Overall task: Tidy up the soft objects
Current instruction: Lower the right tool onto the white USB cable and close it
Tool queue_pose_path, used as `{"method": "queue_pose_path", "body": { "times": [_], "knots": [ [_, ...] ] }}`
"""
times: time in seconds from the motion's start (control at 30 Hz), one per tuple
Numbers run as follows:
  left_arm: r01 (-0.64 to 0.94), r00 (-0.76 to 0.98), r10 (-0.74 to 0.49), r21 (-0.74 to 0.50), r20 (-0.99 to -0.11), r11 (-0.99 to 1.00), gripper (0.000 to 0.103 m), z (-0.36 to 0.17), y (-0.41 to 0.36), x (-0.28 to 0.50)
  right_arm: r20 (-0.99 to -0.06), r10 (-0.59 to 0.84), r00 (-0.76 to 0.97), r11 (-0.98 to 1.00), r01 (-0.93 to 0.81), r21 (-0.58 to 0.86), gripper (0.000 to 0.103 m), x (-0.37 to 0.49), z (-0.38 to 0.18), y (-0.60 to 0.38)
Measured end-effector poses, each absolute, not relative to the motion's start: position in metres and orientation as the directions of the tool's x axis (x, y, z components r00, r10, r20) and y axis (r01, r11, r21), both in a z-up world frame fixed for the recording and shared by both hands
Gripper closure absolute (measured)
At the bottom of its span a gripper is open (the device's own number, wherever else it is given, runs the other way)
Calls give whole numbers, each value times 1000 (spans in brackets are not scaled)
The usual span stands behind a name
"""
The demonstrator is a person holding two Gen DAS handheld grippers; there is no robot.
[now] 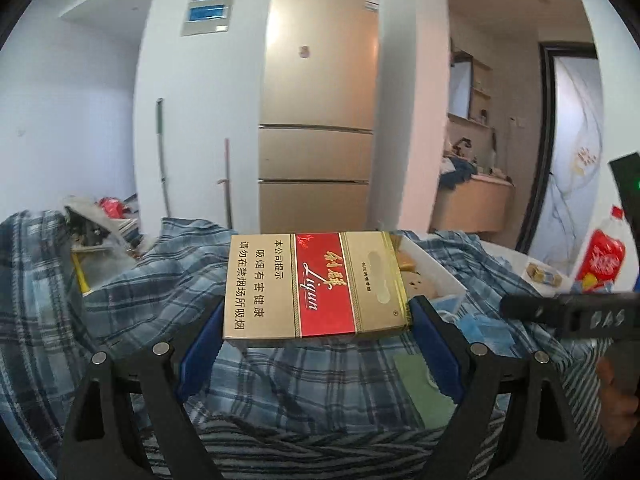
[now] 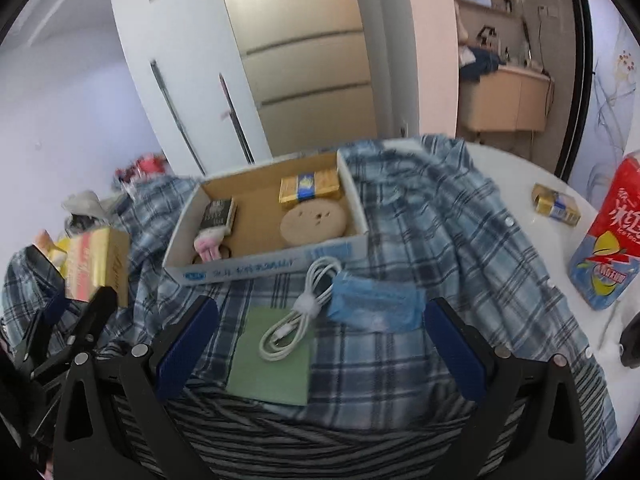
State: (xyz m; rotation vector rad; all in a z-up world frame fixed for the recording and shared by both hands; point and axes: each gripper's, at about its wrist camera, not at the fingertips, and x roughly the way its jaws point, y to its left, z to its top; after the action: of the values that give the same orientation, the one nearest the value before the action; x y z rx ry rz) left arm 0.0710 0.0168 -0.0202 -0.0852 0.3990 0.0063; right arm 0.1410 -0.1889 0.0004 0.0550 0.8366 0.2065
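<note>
My left gripper is shut on a gold and red cigarette carton, its blue pads pressing on the carton's two ends and holding it above a blue plaid shirt. The right wrist view shows that carton at the far left. My right gripper stands open over the plaid shirt, with nothing between its pads. Just ahead of it lie a blue face mask, a coiled white cable and a green cloth. A black finger of the right gripper shows at the right of the left wrist view.
An open cardboard box on the shirt holds a gold and blue pack, a round beige soft pad, a dark pack and a pink striped item. A red-labelled bottle and a small gold pack stand on the white table.
</note>
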Motion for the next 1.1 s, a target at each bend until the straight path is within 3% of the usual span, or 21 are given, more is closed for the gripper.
{"method": "queue_pose_path", "body": {
  "times": [0.17,0.4,0.5,0.53,0.63,1.1],
  "knots": [
    [-62,917,32,-62,-398,996,12,-24,16,74,-800,219,559,968,-228,106,4,157,-27,-155],
    [-67,916,30,-78,-399,995,12,-25,18,73,-813,186,552,971,-229,66,28,163,-57,-144],
    [-65,916,31,-74,-399,995,12,-25,16,73,-806,128,578,970,-241,-19,33,163,-63,-137],
    [-66,915,30,-75,-402,995,12,-25,16,73,-811,114,573,970,-242,-35,36,164,-68,-135],
    [-66,910,26,-83,-415,994,12,-26,17,76,-837,121,533,964,-264,-29,59,167,-78,-132],
    [-54,925,4,-121,-379,991,12,-23,23,70,-795,193,575,950,-312,5,77,147,-62,-144]
  ]
}}
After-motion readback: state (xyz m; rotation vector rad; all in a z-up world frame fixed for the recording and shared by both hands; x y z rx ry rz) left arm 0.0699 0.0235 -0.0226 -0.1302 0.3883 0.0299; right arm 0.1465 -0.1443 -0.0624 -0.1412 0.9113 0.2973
